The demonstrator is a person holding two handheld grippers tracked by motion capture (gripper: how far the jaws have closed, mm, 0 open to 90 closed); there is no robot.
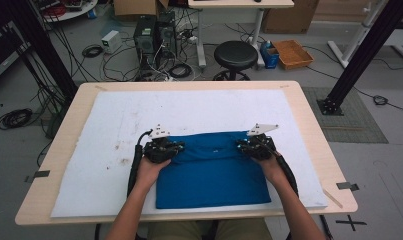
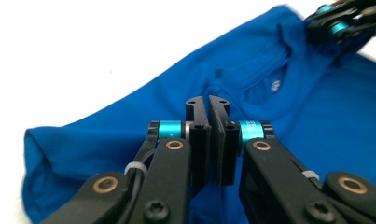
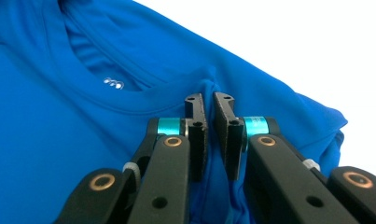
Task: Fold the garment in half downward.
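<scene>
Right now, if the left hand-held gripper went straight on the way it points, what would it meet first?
The left hand-held gripper, shut on the blue shirt, would likely meet more shirt cloth, near the collar; depth is unclear.

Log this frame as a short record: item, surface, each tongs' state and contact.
item: blue shirt, folded, collar at its far edge
surface: white mat on wooden table
left tongs: shut, pinching shirt fabric left of the collar
right tongs: shut, pinching fabric right of the collar
hands: one on each tongs, at the shirt's far corners

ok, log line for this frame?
left gripper: shut on blue shirt | right gripper: shut on blue shirt | shirt flat on white mat
</scene>
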